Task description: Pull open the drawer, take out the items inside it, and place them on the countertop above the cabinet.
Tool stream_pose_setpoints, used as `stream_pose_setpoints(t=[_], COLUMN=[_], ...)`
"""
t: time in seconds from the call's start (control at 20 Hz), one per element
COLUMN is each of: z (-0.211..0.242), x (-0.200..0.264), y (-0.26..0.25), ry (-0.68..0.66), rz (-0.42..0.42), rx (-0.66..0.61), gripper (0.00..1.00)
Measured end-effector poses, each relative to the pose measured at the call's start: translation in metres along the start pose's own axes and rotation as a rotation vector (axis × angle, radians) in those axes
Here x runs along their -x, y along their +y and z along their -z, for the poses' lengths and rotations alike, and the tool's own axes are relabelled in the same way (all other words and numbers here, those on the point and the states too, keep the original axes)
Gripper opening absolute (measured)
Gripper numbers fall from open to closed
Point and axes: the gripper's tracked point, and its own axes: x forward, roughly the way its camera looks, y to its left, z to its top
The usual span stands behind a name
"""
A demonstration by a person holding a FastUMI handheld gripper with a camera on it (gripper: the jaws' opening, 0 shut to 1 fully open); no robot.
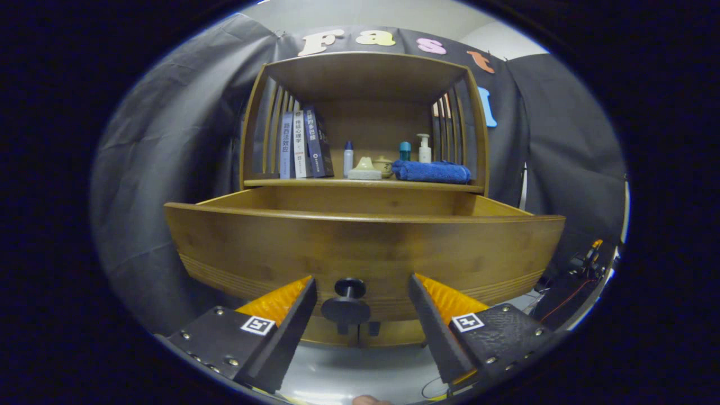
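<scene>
The wooden cabinet's drawer point(365, 247) is pulled out toward me, its front panel close ahead. A dark round knob point(347, 304) juts from the lower middle of that panel, sitting between my fingers without touching either. My gripper point(363, 281) is open, its fingertips point(304, 284) standing apart on both sides of the knob. The drawer's inside is hidden behind its front panel; I see only the top of its side walls. Above it runs the countertop point(315, 182) of the cabinet.
On the countertop stand three books point(301, 145) at the left, a small bottle point(348, 158), a pale dish point(364, 170), a jar point(383, 166), a pump bottle point(424, 149) and a folded blue towel point(432, 171). Cables and gear point(585, 261) lie at the lower right.
</scene>
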Motion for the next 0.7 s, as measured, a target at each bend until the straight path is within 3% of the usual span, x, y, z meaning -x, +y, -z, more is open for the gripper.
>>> stream_pose_setpoints(t=[0.25,0.7], z=[0.0,0.0], x=[-0.005,-0.032], y=[0.001,0.025], ry=[-0.014,0.016], rz=[0.042,-0.006], rx=[0.042,0.002], gripper=[0.99,0.99])
